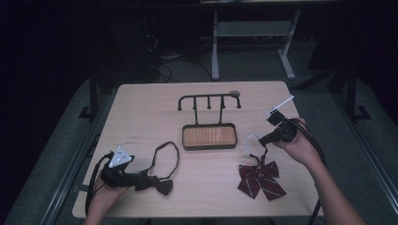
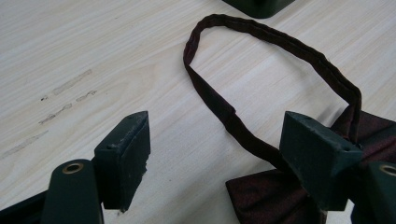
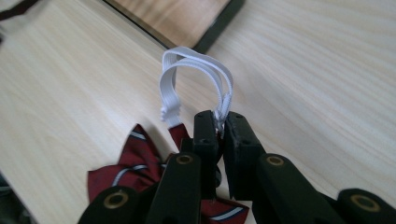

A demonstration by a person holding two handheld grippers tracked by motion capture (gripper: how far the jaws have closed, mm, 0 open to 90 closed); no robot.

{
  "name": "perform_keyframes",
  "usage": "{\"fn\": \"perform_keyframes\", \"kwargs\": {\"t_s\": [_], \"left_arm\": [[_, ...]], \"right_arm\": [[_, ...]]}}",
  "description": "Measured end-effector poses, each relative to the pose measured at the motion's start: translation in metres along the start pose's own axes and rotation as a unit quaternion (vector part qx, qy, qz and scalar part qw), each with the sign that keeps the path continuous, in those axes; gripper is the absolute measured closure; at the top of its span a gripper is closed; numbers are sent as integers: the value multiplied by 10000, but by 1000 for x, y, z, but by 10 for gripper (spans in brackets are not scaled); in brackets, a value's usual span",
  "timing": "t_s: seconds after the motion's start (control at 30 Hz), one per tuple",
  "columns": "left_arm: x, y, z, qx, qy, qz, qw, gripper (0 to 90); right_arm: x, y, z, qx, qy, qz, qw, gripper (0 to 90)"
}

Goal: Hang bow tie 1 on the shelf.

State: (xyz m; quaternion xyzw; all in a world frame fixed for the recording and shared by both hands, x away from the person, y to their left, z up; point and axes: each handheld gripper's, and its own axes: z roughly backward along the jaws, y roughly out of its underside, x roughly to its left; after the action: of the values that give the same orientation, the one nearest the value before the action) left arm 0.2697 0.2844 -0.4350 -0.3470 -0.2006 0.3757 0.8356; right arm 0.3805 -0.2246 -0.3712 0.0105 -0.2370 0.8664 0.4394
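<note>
Dark room, pale tabletop (image 1: 141,108), right gripper (image 3: 219,123) jaws pinched the white strap (image 3: 196,70) of the red bow tie (image 1: 260,180) near the rack (image 1: 209,136), left gripper (image 2: 215,154) jaws spread around the dark bow tie (image 2: 261,196), front left.

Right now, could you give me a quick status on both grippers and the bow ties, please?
Right hand-held gripper shut on white strap of red striped bow tie. Left hand-held gripper open over dark bow tie. Hook stand beyond, unobstructed.
</note>
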Motion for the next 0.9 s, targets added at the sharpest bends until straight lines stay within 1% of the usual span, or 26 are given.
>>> {"fn": "perform_keyframes", "kwargs": {"t_s": [0.23,0.37,0.6,0.9], "left_arm": [[0,0,0,17,-2,-31,10000,251],[0,0,0,14,1,-24,10000,251],[0,0,0,23,-8,-60,10000,252],[0,0,0,-9,1,18,10000,251]], "right_arm": [[14,-7,17,-124,30,204,9997,836],[19,-10,25,-185,26,321,9993,836],[28,-19,39,-307,11,428,9986,837],[35,-30,51,-415,-14,535,9977,837]]}}
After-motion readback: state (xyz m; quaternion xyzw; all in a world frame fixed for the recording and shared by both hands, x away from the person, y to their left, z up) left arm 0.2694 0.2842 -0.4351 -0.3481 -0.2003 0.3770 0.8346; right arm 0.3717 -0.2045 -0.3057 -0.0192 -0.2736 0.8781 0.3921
